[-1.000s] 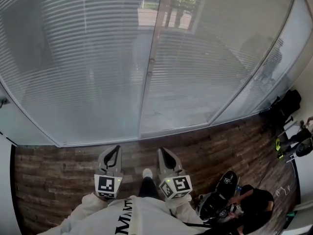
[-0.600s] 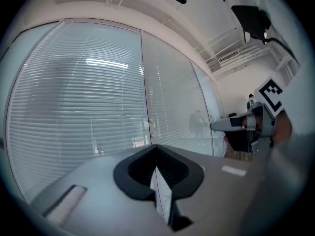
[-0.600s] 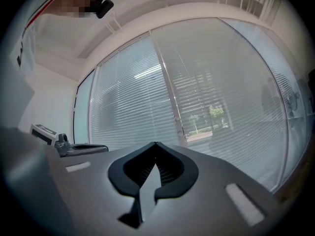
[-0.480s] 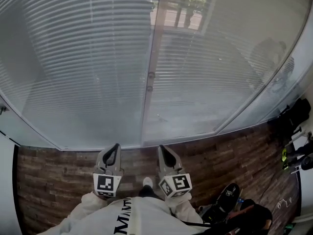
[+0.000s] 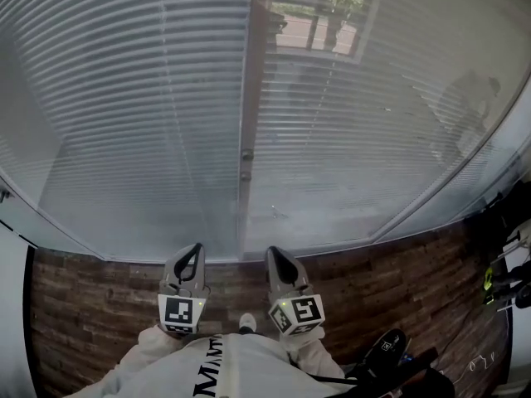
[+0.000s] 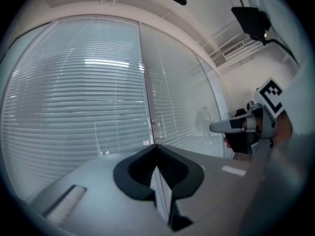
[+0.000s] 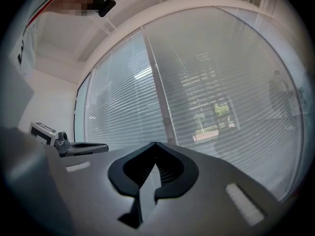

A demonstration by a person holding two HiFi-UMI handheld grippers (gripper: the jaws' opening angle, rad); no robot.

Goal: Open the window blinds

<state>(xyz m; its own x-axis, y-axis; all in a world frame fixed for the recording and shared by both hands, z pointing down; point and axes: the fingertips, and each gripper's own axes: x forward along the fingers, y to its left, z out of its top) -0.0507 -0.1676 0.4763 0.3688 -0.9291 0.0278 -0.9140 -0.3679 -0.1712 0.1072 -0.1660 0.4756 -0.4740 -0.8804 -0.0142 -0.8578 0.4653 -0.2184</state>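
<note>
Blinds (image 5: pixel 141 98) hang straight ahead of both tools, far across a strip of wooden floor (image 5: pixel 91 297). Their slats run left to right and lie shut flat. Left tool (image 5: pixel 193 252) and right tool (image 5: pixel 275 255) are held side by side and level, pointing at the window, each with its jaws pressed together on nothing.

The next move turns, I judge, on the upright post (image 5: pixel 246 98) between the two panes. It stands ahead between the tools, a shade nearer the right one, and carries two small knobs (image 5: pixel 246 153) (perhaps the slat control, though I cannot tell). Neither tool touches anything.

Only the head view shows both tools against the post. The right gripper view shows greenery (image 7: pixel 216 113) through the right pane, and the left gripper view catches the right tool off to its right.
</note>
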